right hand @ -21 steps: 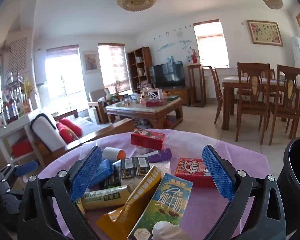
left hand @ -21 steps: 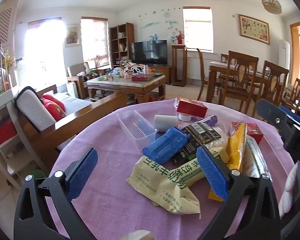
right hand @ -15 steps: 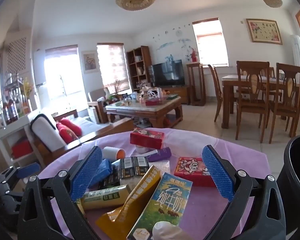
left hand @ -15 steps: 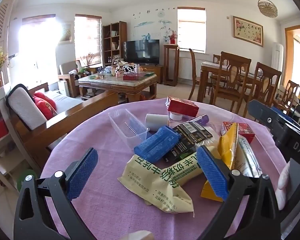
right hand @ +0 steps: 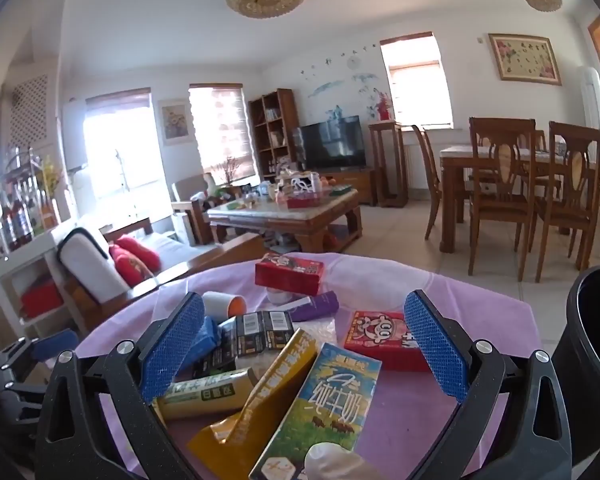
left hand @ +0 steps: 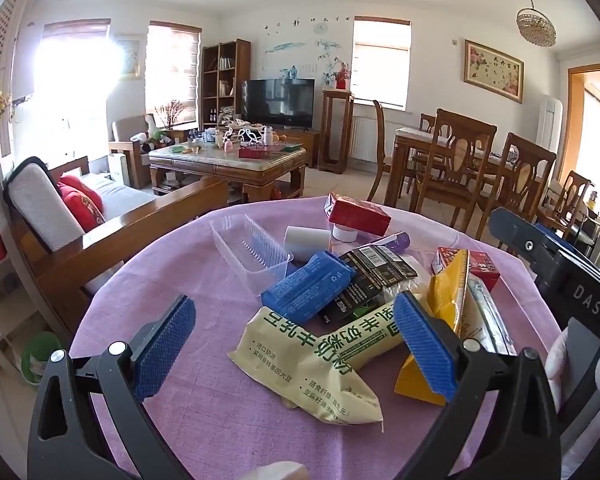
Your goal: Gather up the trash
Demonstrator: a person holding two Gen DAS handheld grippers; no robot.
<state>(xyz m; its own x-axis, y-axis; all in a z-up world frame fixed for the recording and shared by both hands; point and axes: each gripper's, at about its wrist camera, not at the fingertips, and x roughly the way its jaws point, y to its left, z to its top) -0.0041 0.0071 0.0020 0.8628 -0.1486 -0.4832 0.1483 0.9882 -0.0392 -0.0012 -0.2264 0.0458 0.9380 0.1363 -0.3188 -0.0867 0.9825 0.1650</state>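
Observation:
A pile of trash lies on a round table with a purple cloth (left hand: 204,408). In the left wrist view I see a pale yellow bag (left hand: 300,364), a blue pack (left hand: 308,288), a black wrapper (left hand: 372,276), a clear plastic tray (left hand: 252,250) and a red box (left hand: 360,216). My left gripper (left hand: 292,354) is open above the yellow bag. In the right wrist view my right gripper (right hand: 304,350) is open over a milk carton (right hand: 328,404), a yellow box (right hand: 260,392) and a red carton (right hand: 384,340). Both hold nothing.
A black bin (right hand: 592,352) stands at the table's right edge. The right gripper's body (left hand: 560,280) shows at the right of the left wrist view. A wooden sofa (left hand: 100,232), coffee table (left hand: 228,160) and dining chairs (left hand: 460,160) stand beyond.
The left gripper has shifted so the pile sits slightly more to the left and lower in its view. The right gripper has barely moved. Both stay open.

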